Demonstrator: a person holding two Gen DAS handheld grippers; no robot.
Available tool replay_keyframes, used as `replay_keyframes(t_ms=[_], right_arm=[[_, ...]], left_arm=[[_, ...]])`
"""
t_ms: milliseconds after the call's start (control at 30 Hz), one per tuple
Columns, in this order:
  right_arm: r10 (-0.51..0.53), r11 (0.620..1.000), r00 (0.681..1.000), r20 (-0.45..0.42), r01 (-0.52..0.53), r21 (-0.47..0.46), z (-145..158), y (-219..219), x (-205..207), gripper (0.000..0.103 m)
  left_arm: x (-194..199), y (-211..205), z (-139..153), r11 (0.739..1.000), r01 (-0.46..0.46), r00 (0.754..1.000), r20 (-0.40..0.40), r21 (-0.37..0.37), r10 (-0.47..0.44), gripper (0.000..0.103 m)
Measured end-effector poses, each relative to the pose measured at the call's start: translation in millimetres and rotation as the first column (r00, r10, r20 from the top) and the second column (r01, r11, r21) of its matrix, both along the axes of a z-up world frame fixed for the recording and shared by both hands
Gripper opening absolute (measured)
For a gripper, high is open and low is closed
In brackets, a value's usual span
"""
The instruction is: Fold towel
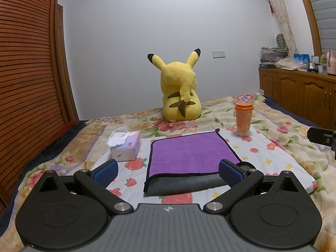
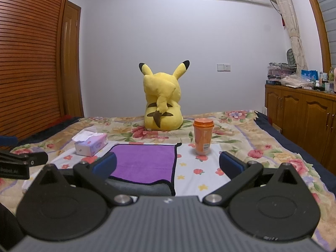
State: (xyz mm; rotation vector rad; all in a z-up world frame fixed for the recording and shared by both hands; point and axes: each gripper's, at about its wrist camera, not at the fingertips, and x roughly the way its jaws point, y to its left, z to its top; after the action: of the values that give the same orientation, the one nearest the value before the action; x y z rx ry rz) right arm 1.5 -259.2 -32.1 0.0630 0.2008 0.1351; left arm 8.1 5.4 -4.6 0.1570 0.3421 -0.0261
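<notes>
A purple towel with a black hem lies folded on a white strawberry-print cloth on the bed; its grey underside shows along the near edge. It also shows in the right wrist view. My left gripper is open and empty, just in front of the towel's near edge. My right gripper is open and empty, hovering by the towel's near right corner. The right gripper's body shows at the right edge of the left wrist view.
A tissue box sits left of the towel and an orange bottle stands at its far right. A yellow plush toy sits behind. A wooden cabinet stands right of the bed, and a slatted wardrobe stands on the left.
</notes>
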Motion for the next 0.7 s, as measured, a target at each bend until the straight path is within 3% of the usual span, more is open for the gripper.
replay_keyframes(t_ms=[700], right_arm=[[0.000,1.000,1.000,0.000,0.000,0.002,0.0,-0.2,-0.3,0.103]], left_arm=[[-7.1,0.5,-0.1,1.000,-0.001,1.000,0.003,0.000,0.001,0.103]])
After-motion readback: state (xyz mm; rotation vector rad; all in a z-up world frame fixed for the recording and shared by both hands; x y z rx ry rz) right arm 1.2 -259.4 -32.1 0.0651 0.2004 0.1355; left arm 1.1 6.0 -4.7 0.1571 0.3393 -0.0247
